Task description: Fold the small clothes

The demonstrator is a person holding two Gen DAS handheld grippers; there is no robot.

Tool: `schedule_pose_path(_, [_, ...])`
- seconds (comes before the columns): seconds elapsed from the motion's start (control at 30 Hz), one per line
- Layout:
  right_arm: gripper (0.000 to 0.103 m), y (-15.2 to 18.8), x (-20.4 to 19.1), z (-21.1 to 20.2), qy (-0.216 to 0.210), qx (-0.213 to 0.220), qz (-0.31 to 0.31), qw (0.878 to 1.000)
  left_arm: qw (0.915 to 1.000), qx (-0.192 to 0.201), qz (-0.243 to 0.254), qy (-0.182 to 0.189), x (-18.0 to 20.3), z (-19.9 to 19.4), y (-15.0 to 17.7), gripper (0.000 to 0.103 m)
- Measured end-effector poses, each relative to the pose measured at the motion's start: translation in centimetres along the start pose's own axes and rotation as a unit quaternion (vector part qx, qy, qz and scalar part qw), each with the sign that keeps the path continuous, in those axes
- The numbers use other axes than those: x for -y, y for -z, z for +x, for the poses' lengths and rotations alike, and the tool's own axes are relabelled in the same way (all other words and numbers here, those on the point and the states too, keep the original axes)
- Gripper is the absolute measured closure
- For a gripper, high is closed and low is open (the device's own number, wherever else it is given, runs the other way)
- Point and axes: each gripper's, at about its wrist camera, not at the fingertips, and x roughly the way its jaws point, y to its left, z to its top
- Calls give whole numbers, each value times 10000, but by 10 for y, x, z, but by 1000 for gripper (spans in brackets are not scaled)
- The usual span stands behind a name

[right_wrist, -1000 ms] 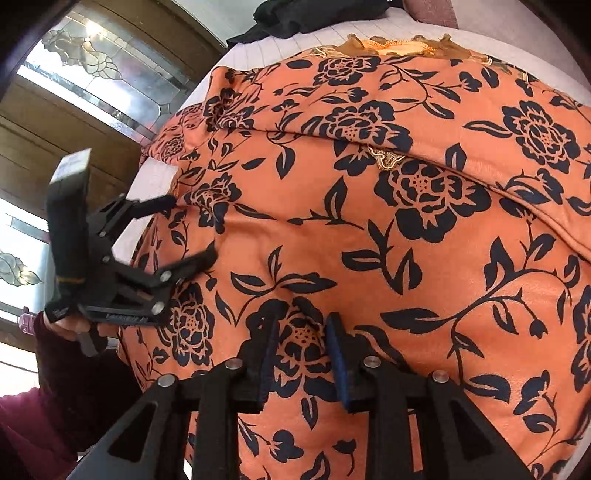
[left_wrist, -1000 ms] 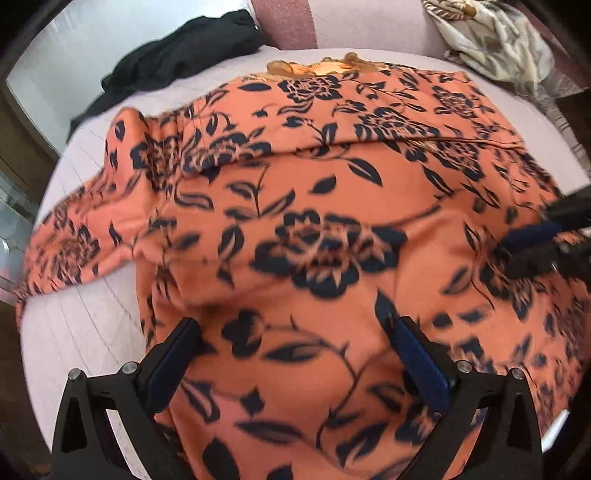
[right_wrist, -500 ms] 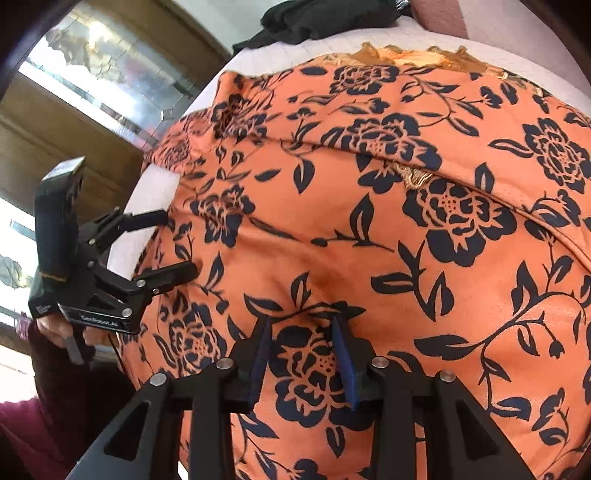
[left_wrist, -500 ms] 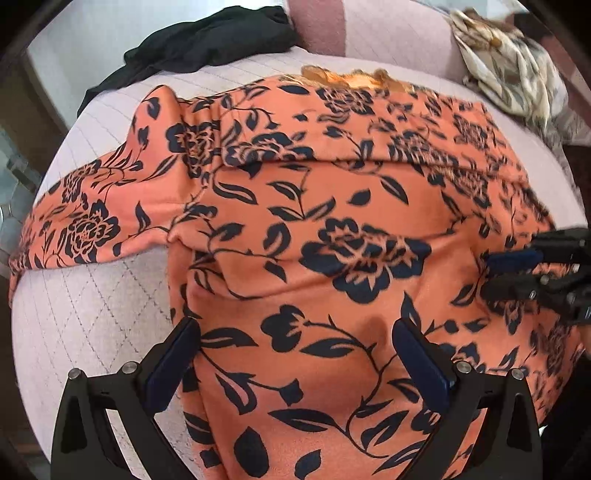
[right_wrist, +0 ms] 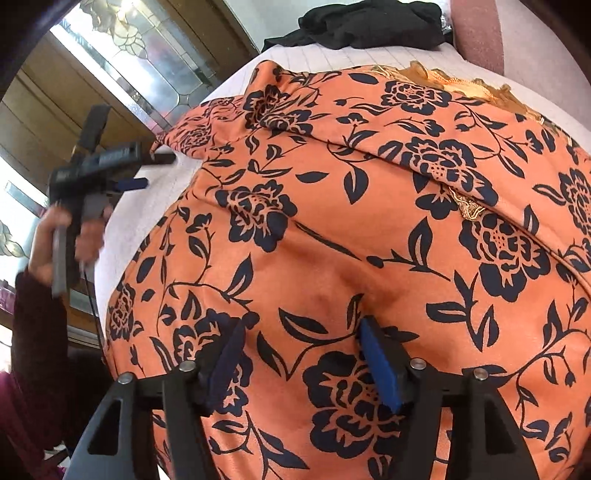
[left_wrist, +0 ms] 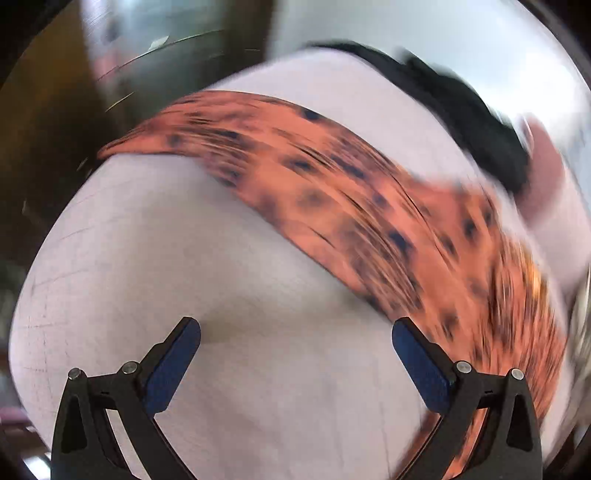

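An orange garment with a dark navy floral print (right_wrist: 369, 206) lies folded over on the pale quilted surface (right_wrist: 122, 236). My right gripper (right_wrist: 299, 347) is open, its blue pads resting on the near part of the cloth, holding nothing. My left gripper (left_wrist: 295, 343) is open and empty above bare surface (left_wrist: 184, 258); its view is motion-blurred, with the garment's long sleeve (left_wrist: 295, 166) stretching across ahead. In the right wrist view the left gripper (right_wrist: 147, 170) hovers beside the garment's left edge, near the sleeve (right_wrist: 199, 125).
A black garment (right_wrist: 369, 26) lies at the far edge of the surface, also seen in the left wrist view (left_wrist: 461, 103). A leaded-glass wooden door (right_wrist: 110, 66) stands to the left. A pink cushion (right_wrist: 480, 33) sits at the back right.
My right gripper has opened its jaws over the cloth. My left gripper has swung off the garment to the left, now facing the sleeve and bare surface.
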Motion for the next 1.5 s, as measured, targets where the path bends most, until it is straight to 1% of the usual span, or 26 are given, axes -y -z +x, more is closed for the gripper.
schedule_pose_path(0.07, [35,2,-1,-3,43,-30,-47,10000,9991,168,-372,89,-17,0,-15,0])
schedule_pose_path(0.13, [36,1,-1,-6,-2,-47,-27,10000,9978,281,-600,63,-33,-2,-29,0])
schedule_pose_path(0.27, [36,-2,-1,-19,-123,263,11,9996,9938,404,-997,287,-48,5,-50,0])
schedule_pose_path(0.33, [36,-2,2,-23,-99,391,50,9992,9931,558,-983,323,-47,15,-65,0])
schedule_pose_path(0.47, [37,-5,9,-25,-170,513,247,9982,9886,829,-1196,386,-46,29,-71,1])
schedule_pose_path(0.53, [37,-8,12,-26,-146,597,332,9976,9873,945,-1245,299,-47,31,-80,13])
schedule_pose_path(0.57, [37,-9,15,-27,-165,639,406,9970,9877,964,-1213,220,-47,40,-85,34])
schedule_pose_path(0.6, [38,-10,18,-29,-197,682,485,9963,9883,976,-1157,171,-45,46,-90,57])
schedule_pose_path(0.67, [39,-10,23,-31,-200,743,621,9951,9887,957,-1132,234,-40,51,-92,80])
schedule_pose_path(0.7, [39,-9,26,-33,-173,779,686,9944,9881,994,-1150,251,-37,53,-91,87])
schedule_pose_path(0.77, [40,-8,34,-39,-102,892,817,9926,9886,1024,-1094,153,-27,55,-89,95])
schedule_pose_path(0.83, [40,-9,40,-43,-71,982,954,9906,9899,1087,-887,225,-7,43,-85,96])
schedule_pose_path(0.93, [40,-13,53,-51,-26,1174,1207,9857,9897,1425,-26,156,44,18,-79,97])
schedule_pose_path(1.0, [40,-14,66,-59,-11,1345,1467,9800,9848,1590,607,339,87,-2,-67,98])
schedule_pose_path(1.07, [40,-14,78,-66,3,1500,1718,9736,9778,1634,1208,519,131,-16,-47,98])
schedule_pose_path(1.13, [40,-13,92,-76,99,1656,1959,9665,9638,1643,1988,683,182,-26,-14,98])
schedule_pose_path(1.17, [40,-11,99,-81,116,1746,2079,9624,9540,1580,2417,807,210,-27,8,98])
schedule_pose_path(1.23, [40,-8,111,-92,204,1940,2287,9537,9326,1212,3206,1131,262,-21,58,97])
schedule_pose_path(1.27, [40,-7,118,-98,307,2050,2399,9484,9238,1044,3488,1186,280,-17,79,94])
schedule_pose_path(1.3, [40,-6,122,-103,366,2117,2463,9451,9105,873,3864,1183,302,-10,108,93])
schedule_pose_path(1.33, [40,-4,130,-109,456,2225,2566,9394,8960,765,4245,1054,321,-3,138,93])
schedule_pose_path(1.37, [40,-2,137,-114,536,2306,2658,9345,8856,687,4510,873,333,3,160,85])
schedule_pose_path(1.4, [40,-1,143,-119,627,2383,2745,9295,8749,593,4767,624,342,12,180,66])
schedule_pose_path(1.43, [40,0,148,-124,707,2447,2803,9255,8641,481,4993,406,348,20,200,58])
schedule_pose_path(1.47, [40,2,155,-130,797,2538,2862,9205,8612,459,5050,341,349,22,209,51])
schedule_pose_path(1.5, [40,4,159,-134,846,2592,2900,9174,8612,458,5053,298,347,20,216,50])
